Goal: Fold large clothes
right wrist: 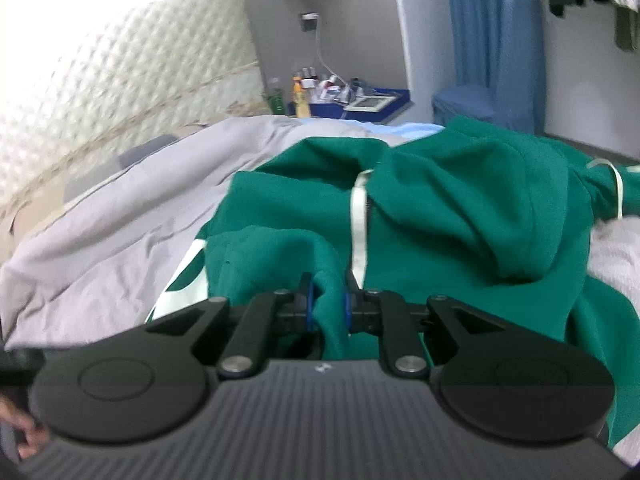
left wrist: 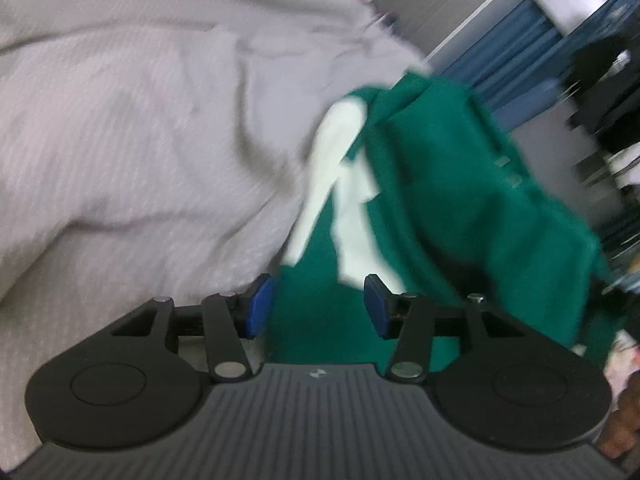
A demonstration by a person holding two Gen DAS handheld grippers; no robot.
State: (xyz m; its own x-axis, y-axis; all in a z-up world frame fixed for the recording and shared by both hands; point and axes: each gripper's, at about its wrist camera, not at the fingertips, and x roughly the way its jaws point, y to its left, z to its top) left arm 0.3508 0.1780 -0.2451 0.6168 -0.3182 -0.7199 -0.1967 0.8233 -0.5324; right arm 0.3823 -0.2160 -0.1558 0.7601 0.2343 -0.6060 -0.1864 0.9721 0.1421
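A large green hoodie [right wrist: 460, 200] with white patches and a white drawstring [right wrist: 359, 216] lies bunched on a bed. In the right wrist view my right gripper [right wrist: 328, 300] is shut on a fold of the green fabric, which bulges up between its blue pads. In the left wrist view the same green hoodie [left wrist: 460, 200] hangs rumpled at the right, its white panel [left wrist: 348, 184] showing. My left gripper [left wrist: 318, 306] stands open just over the green cloth, and its blue pads [left wrist: 260, 306] press on nothing.
A pale grey bedspread [left wrist: 140, 140] covers the bed, seen also as the grey cover [right wrist: 120, 232] at left. A padded headboard [right wrist: 120, 80] stands behind. A bedside table [right wrist: 348, 100] holds several bottles. Blue curtains [right wrist: 492, 40] hang at right.
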